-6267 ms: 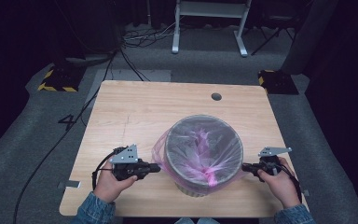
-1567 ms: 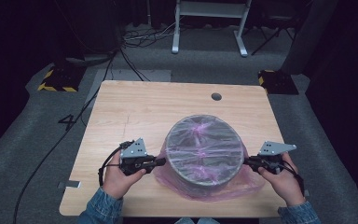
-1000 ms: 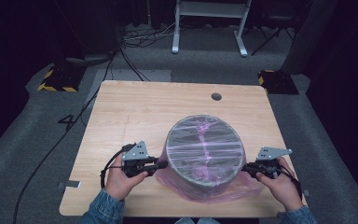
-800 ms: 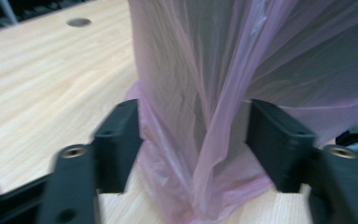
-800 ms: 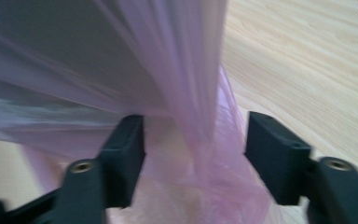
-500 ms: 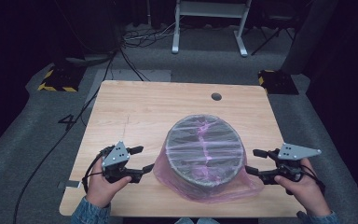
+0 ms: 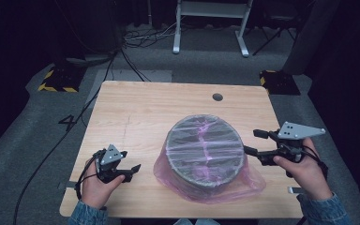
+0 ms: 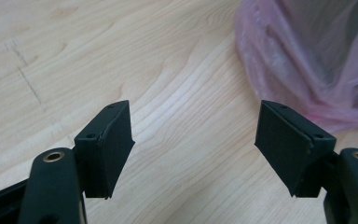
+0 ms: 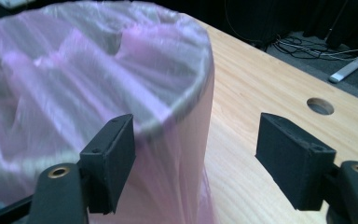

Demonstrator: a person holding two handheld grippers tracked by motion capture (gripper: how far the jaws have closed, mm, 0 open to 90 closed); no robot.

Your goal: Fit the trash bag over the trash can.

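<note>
- Both grippers have let go of the pink bag (image 7: pixel 243 185), jaws just opened, empty: left gripper (image 7: pixel 132 168) at eight o'clock, right gripper (image 7: pixel 253 142) at three.
- The bin (image 7: pixel 203 151) stands upright, mouth up.

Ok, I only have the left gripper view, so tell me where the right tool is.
Observer: The right tool hovers just right of the grey round bin, apart from it. Its jaws have just opened and grip nothing.
Operator: Now describe the bin's top.
Observer: The translucent pink plastic bag is stretched flat across the opening.
Operator: Report the far side of the wooden table.
Observer: A small round hole sits in the tabletop beyond the bin.
</note>
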